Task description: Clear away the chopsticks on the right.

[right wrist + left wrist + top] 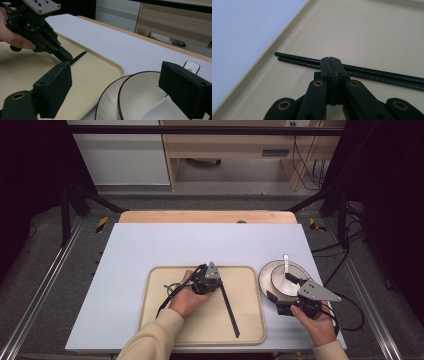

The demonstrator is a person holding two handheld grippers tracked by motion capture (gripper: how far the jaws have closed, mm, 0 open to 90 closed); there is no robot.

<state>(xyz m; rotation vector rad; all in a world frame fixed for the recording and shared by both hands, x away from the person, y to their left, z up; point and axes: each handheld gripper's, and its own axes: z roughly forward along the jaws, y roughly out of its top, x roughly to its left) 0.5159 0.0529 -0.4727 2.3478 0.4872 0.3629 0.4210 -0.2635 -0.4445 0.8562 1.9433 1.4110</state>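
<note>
A: Low in the frame of the high view, whose hand is nearer the chopsticks [229,306]?

B: The left one. The left gripper [218,281] sits on the tan tray [155,320], at the pair's upper end, with the left hand [186,297] behind it. From there the sticks run down and slightly right across the tray toward the bottom edge of the frame, side by side, long axis nearly vertical in that picture.

A: Are its jaws on them?

B: In the left gripper view the two black jaws are pressed together, and the chopsticks [307,61] cross just beyond their tips, running from centre left to lower right. Whether the tips pinch the sticks or merely rest against them, I cannot tell.

A: And the other side?

B: Further right, the right gripper [292,279] hangs over the bowl [280,279], which sits in a plate [265,272] on the white table [150,240] with a white spoon [286,262] inside. Its jaws stand wide apart, holding nothing.

A: So the next move?

B: Likely the left gripper's, since the sticks lie at its tips.
</note>
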